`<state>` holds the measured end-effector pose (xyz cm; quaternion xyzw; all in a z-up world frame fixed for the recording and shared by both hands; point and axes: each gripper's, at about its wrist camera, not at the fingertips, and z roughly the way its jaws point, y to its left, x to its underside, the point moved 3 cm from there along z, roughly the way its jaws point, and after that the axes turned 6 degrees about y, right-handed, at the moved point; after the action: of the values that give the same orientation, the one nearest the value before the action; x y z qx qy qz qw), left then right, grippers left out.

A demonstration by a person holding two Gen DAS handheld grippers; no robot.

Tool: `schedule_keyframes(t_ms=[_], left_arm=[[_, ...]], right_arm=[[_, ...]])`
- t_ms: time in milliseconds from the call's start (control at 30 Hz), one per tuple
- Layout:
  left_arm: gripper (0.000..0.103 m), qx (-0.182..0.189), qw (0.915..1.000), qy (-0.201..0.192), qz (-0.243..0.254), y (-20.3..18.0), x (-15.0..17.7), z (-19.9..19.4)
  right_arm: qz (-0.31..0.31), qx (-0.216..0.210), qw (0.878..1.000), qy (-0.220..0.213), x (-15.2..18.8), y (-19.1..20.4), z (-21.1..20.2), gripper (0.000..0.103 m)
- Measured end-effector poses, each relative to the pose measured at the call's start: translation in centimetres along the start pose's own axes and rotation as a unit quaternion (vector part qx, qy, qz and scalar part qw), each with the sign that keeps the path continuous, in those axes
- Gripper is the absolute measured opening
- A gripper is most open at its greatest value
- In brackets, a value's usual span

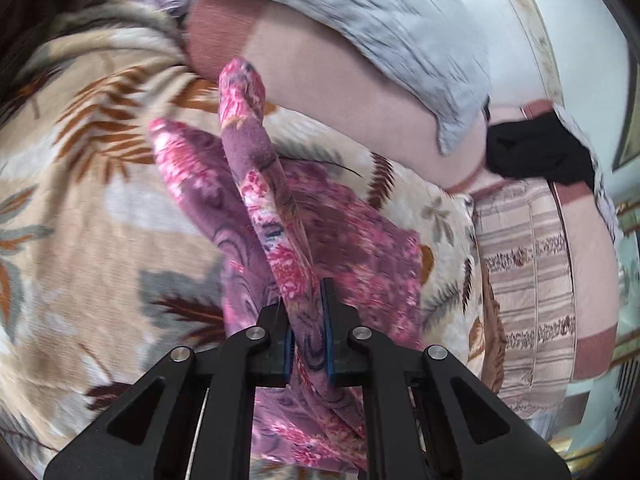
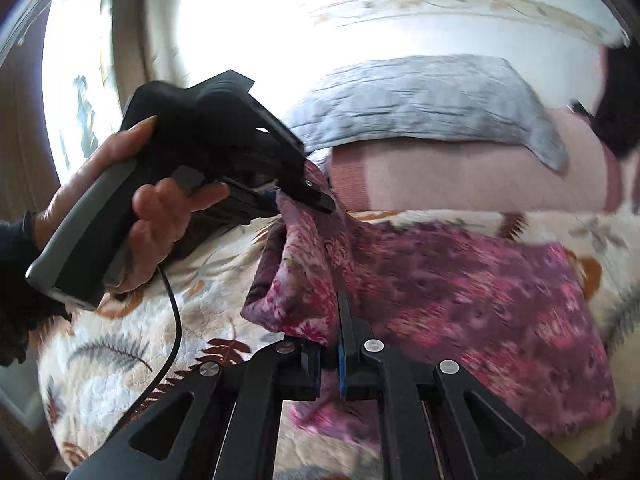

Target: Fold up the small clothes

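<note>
Between both sets of fingers, pinched tight: edge of the pink floral garment (image 2: 460,292), L gripper (image 1: 307,312) and R gripper (image 2: 330,344) each clamped on it, rest draped on the leaf-print blanket (image 1: 92,200) toward 12 o'clock. Judgement: lift both corners evenly, keep edge taut, lay over squarely.

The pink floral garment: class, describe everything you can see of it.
The pink floral garment looks like soft fleecy cloth, printed in pink, magenta and purple flowers. Most of it lies spread on the leaf-patterned blanket. One edge is lifted into a folded ridge, pinched by the left claw and the right claw, both shut on it.
</note>
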<state>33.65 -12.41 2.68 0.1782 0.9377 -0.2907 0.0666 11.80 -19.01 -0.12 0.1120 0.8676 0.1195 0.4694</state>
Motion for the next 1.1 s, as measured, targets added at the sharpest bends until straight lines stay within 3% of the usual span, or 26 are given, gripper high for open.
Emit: schedule_keyframes(t_ms=[167, 333, 467, 600, 867, 967, 1100], left_arm=[[0.008, -0.016, 0.9996, 0.009, 0.021, -4.1, 0.6, 2.7], [0.008, -0.046, 0.9983, 0.009, 0.036, -7.0, 0.6, 5.2], [0.008, -0.045, 0.9983, 0.020, 0.030, -9.1, 0.2, 7.5], [0.008, -0.045, 0.9976, 0.033, 0.040, -12.0, 0.2, 10.2], [0.009, -0.065, 0.9933, 0.072, 0.063, -17.0, 1.4, 16.2], [0.014, -0.079, 0.9925, 0.080, 0.049, -17.2, 1.7, 17.4], [0.018, -0.047, 0.9971, 0.053, 0.028, -16.2, 1.2, 15.3]], right_arm=[[0.087, -0.009, 0.996, -0.011, 1.0, -5.2, -1.0, 0.005], [0.197, -0.041, 0.979, -0.023, 1.4, -10.5, -1.3, 0.005], [0.292, -0.082, 0.953, -0.028, 2.0, -14.6, -1.8, 0.005], [0.365, -0.093, 0.925, -0.047, 2.9, -17.9, -3.4, 0.005], [0.465, -0.067, 0.879, -0.076, 5.3, -22.0, -6.1, 0.005], [0.509, -0.064, 0.857, -0.055, 7.0, -23.6, -5.1, 0.005], [0.560, -0.047, 0.827, -0.012, 9.3, -25.0, -3.0, 0.006]])
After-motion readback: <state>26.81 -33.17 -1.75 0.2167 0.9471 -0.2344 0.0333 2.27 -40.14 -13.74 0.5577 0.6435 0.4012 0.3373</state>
